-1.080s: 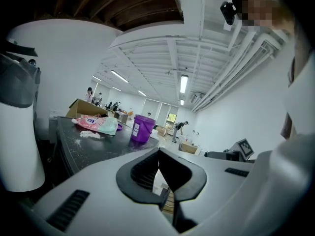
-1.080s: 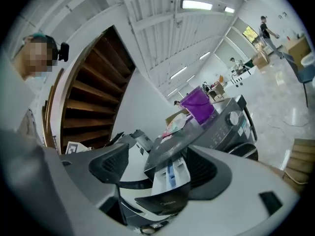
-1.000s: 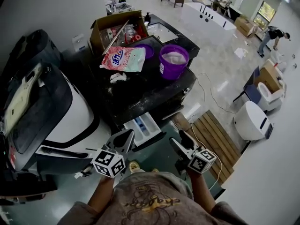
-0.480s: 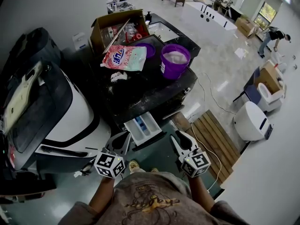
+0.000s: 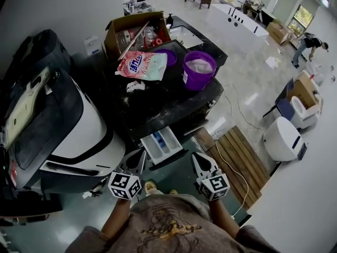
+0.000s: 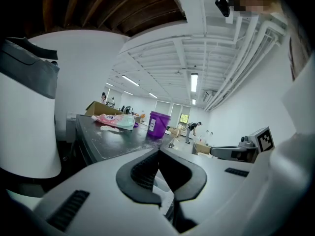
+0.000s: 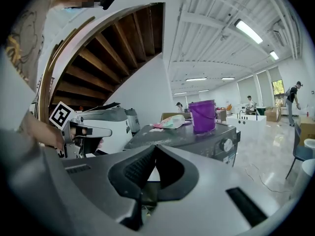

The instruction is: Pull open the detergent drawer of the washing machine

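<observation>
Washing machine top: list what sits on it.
On the dark washing machine top sit a purple bucket, a pink detergent pouch and a white crumpled scrap. The pouch hides part of a purple dish behind it and whatever lies beneath.

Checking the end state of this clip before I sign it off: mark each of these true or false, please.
1. The detergent drawer stands pulled out of the washing machine. True.
2. The right tongs grip the drawer. False: they have just closed and are shut on nothing.
3. A purple bucket stands on the machine's top. True.
4. The detergent pouch lies in the drawer. False: it lies on the machine's top, left of the bucket.
5. The left tongs are wide open. False: their jaws are together, with nothing held.
</observation>
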Action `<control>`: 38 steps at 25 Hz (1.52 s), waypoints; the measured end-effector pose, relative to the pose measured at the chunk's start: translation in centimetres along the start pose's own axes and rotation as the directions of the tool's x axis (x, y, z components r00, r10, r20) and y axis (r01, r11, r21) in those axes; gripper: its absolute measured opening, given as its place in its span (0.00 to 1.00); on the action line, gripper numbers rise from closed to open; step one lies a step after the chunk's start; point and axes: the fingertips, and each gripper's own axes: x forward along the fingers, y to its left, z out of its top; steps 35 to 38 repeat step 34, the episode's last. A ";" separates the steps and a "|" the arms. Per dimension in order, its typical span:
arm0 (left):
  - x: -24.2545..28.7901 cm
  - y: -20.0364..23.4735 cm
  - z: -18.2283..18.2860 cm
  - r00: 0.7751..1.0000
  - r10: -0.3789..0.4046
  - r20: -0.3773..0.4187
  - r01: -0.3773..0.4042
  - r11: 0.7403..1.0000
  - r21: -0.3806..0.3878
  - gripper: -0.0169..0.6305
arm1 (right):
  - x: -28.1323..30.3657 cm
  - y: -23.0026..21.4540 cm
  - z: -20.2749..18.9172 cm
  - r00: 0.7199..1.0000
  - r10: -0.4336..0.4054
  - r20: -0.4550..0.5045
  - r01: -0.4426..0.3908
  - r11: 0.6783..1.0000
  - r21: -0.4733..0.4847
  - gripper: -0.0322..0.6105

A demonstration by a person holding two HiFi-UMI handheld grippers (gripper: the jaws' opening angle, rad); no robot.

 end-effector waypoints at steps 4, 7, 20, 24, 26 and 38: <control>-0.1 0.4 -0.1 1.000 0.018 -0.001 -0.018 1.000 -0.002 0.06 | 0.4 0.2 -0.2 1.000 0.001 -0.001 -0.001 1.000 0.005 0.05; -0.3 0.6 0.0 1.000 0.030 -0.003 -0.030 1.000 -0.002 0.06 | 0.5 0.1 -0.1 1.000 -0.007 0.002 0.007 1.000 0.009 0.05; -0.7 1.0 0.0 0.999 0.054 -0.008 -0.054 0.998 -0.011 0.06 | 0.9 0.2 0.0 1.000 -0.004 0.005 0.004 1.000 0.028 0.05; -0.8 1.1 -0.1 0.998 0.059 -0.012 -0.059 0.998 -0.016 0.06 | 0.9 0.2 -0.2 1.000 0.001 -0.001 -0.001 1.000 0.031 0.05; -0.8 1.1 -0.1 0.998 0.060 -0.013 -0.060 0.998 -0.019 0.06 | 0.9 0.2 -0.2 1.000 0.006 -0.004 -0.006 0.999 0.032 0.05; -0.6 1.3 0.0 0.998 0.062 -0.014 -0.062 0.998 -0.021 0.06 | 1.5 0.2 -0.1 1.000 0.027 -0.009 -0.027 0.999 0.025 0.05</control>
